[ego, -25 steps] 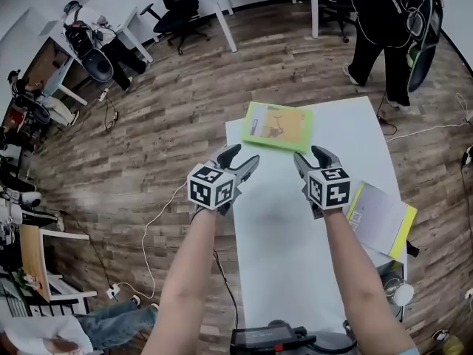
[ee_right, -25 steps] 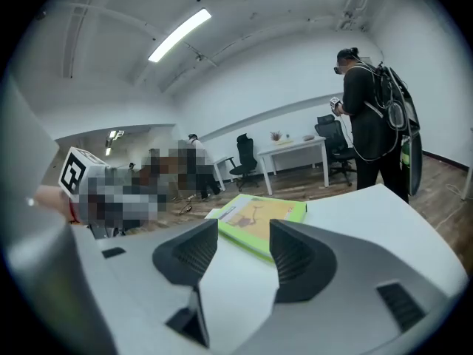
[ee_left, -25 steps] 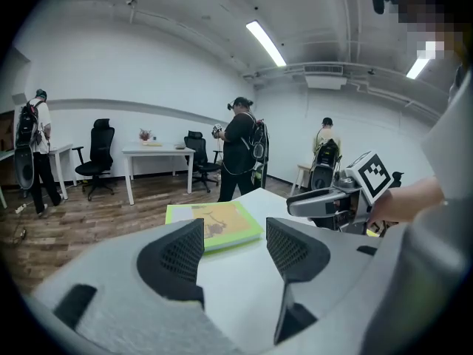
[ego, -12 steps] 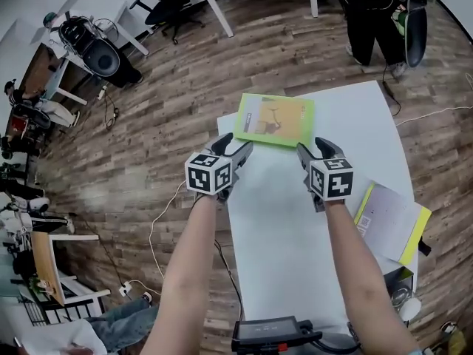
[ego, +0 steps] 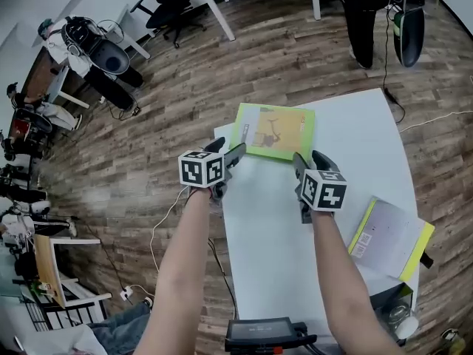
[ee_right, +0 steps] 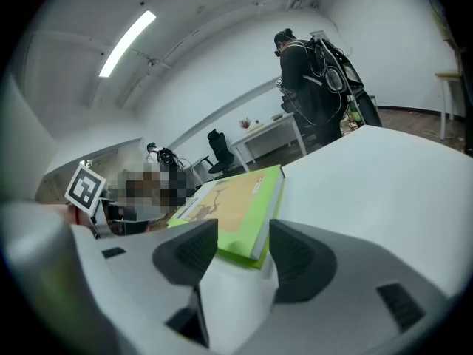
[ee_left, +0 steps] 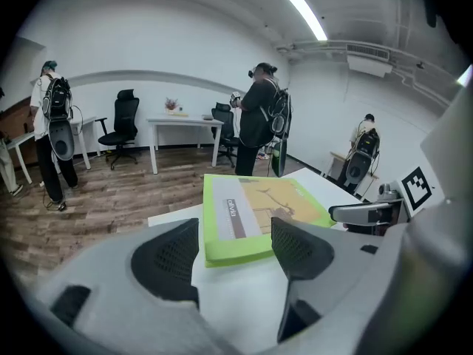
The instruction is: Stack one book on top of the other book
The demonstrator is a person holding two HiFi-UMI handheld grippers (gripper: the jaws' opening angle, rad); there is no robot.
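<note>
A lime-green book [ego: 273, 131] lies flat at the far left of the white table [ego: 281, 235]. A second book [ego: 389, 237], pale with a yellow-green edge, lies at the table's right side. My left gripper [ego: 228, 152] is at the green book's near left corner [ee_left: 235, 251]. Its jaws have just been opening and stand wide, and neither of its pads [ee_left: 167, 260] touches the book. My right gripper [ego: 310, 160] is open at the near right corner [ee_right: 255, 251], which shows in the gap, with its pads [ee_right: 295, 254] off it.
The table's left edge [ego: 220, 198] runs just under my left hand, with wood floor and cables below. A person [ego: 373, 9] stands beyond the table's far side. Office chairs and desks stand further back. A black device [ego: 266, 336] sits at the table's near edge.
Both grippers have moved forward and down to the green book's near corners. The left jaws stand wider than before.
</note>
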